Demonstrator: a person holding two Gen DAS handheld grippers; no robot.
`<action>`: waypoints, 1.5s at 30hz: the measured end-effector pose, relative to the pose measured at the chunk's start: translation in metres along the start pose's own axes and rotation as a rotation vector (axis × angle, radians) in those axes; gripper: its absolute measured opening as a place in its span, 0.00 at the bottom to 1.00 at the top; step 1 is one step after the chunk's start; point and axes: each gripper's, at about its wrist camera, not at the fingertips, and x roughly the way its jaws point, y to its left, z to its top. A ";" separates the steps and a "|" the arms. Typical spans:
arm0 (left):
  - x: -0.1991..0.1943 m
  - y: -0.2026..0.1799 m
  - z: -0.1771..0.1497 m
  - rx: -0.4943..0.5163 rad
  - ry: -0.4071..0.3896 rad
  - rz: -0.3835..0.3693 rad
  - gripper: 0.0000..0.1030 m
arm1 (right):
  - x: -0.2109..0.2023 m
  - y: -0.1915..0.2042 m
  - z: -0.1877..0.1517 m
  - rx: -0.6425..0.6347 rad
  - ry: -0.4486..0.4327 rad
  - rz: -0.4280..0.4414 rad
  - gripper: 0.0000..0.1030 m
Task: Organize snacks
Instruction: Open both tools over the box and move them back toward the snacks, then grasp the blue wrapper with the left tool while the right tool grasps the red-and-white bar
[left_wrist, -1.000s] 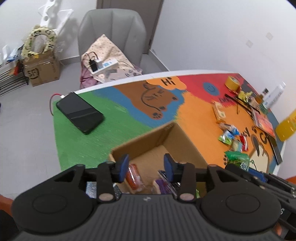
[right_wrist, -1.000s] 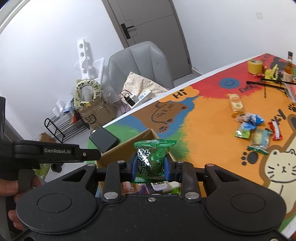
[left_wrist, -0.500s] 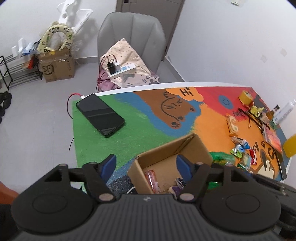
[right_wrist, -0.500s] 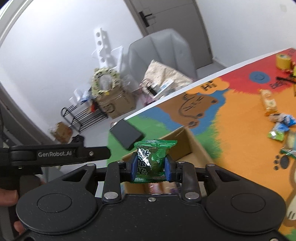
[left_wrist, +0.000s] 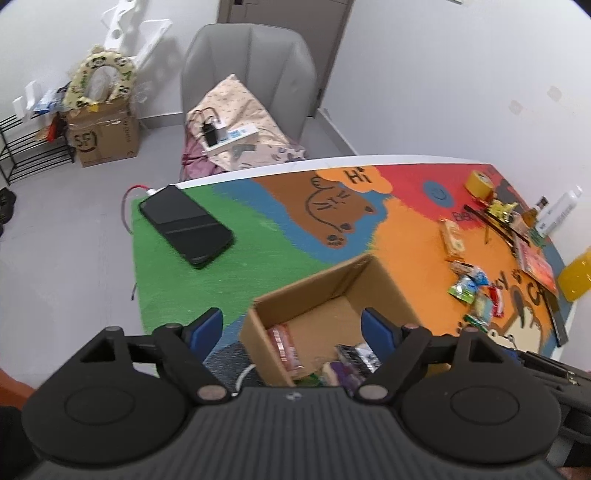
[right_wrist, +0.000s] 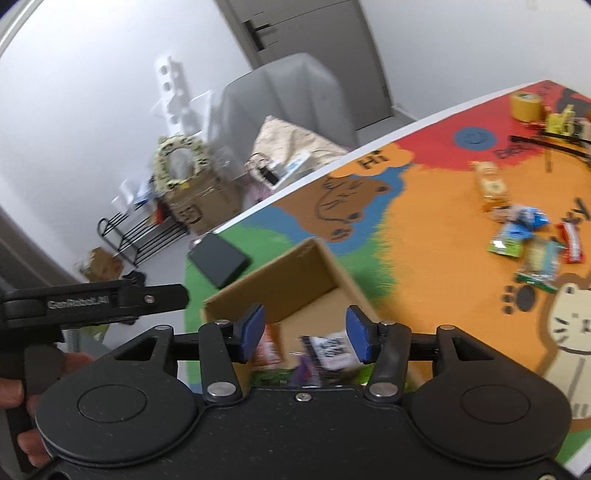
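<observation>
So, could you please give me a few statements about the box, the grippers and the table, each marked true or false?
1. The cardboard box already holds snack packets. True.
2. The right gripper is clamping a green packet. False: nothing is between its pads, and its jaws are opening above the box.
3. Loose snacks lie on the orange part of the table mat. True.
4. The black phone lies inside the box. False: it lies on the green area, apart from the box.
5. The left gripper is shut. False: its jaws are wide and opening, gripping nothing.
</observation>
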 end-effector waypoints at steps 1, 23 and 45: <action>0.000 -0.004 0.000 0.006 0.002 -0.008 0.79 | -0.003 -0.005 0.000 0.001 -0.005 -0.014 0.50; 0.024 -0.127 0.001 0.184 -0.007 -0.181 0.88 | -0.058 -0.112 0.010 0.107 -0.098 -0.210 0.57; 0.074 -0.227 0.006 0.280 0.036 -0.237 0.93 | -0.070 -0.189 0.027 0.143 -0.147 -0.296 0.98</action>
